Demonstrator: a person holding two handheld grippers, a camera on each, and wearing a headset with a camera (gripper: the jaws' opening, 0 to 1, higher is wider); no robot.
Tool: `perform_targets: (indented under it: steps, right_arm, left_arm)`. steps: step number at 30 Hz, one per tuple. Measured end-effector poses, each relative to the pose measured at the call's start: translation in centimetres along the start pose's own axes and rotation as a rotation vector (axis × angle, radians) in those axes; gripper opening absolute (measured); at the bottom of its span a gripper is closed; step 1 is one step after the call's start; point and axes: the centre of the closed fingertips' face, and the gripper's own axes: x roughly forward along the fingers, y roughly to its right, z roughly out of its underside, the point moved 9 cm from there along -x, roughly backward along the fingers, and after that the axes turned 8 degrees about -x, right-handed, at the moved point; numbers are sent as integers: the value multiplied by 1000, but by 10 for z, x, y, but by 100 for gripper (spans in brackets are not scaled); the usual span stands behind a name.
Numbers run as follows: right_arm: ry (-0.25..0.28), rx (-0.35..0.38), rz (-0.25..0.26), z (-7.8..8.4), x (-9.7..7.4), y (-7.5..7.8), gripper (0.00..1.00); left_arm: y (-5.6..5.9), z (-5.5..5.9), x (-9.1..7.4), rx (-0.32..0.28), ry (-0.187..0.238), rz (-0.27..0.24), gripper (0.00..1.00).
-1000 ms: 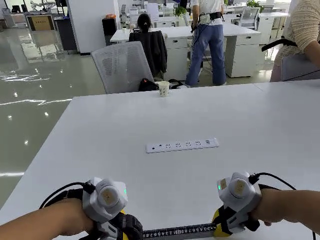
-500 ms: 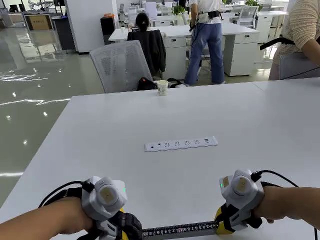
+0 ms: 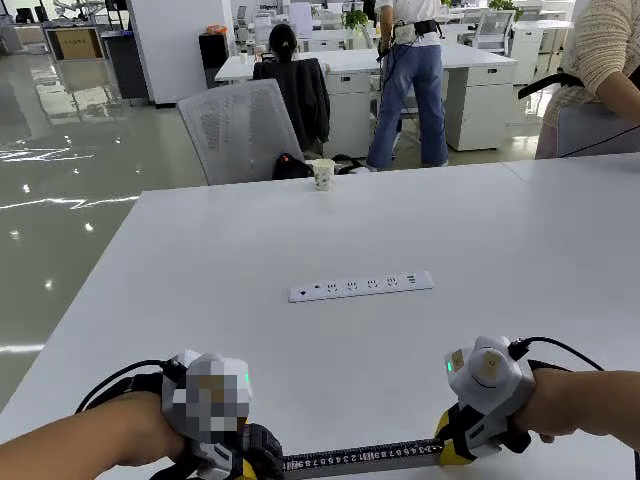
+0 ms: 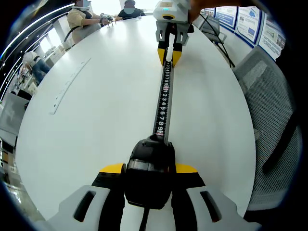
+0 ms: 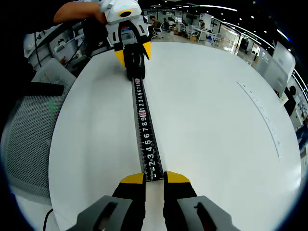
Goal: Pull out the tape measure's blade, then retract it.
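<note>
The black tape measure case (image 4: 150, 166) sits between the yellow-tipped jaws of my left gripper (image 4: 149, 169), which is shut on it. Its blade (image 4: 163, 91), black with white numbers, runs flat over the white table (image 3: 300, 230) to my right gripper (image 5: 154, 179), shut on the blade's tip. In the head view the left gripper (image 3: 245, 465) and right gripper (image 3: 450, 452) stand at the table's near edge with the blade (image 3: 360, 460) stretched between them. From the right gripper view the blade (image 5: 144, 125) leads to the case (image 5: 133, 60).
A white power strip (image 3: 360, 285) lies mid-table and a paper cup (image 3: 322, 174) stands at the far edge. A grey mesh chair (image 3: 240, 130) and people at desks are beyond the table. A black cable (image 3: 555, 350) trails from the right gripper.
My right gripper has moved a little to the right, away from the left one, and slightly more blade shows between them. The left gripper has held still.
</note>
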Motion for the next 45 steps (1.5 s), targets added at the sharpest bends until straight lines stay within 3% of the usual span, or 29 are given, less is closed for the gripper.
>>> perform_targets:
  steps: [45]
  right_arm:
    - [-16, 16, 10, 17, -11, 1, 10]
  left_arm:
    - [0, 0, 0, -6, 4, -3, 31]
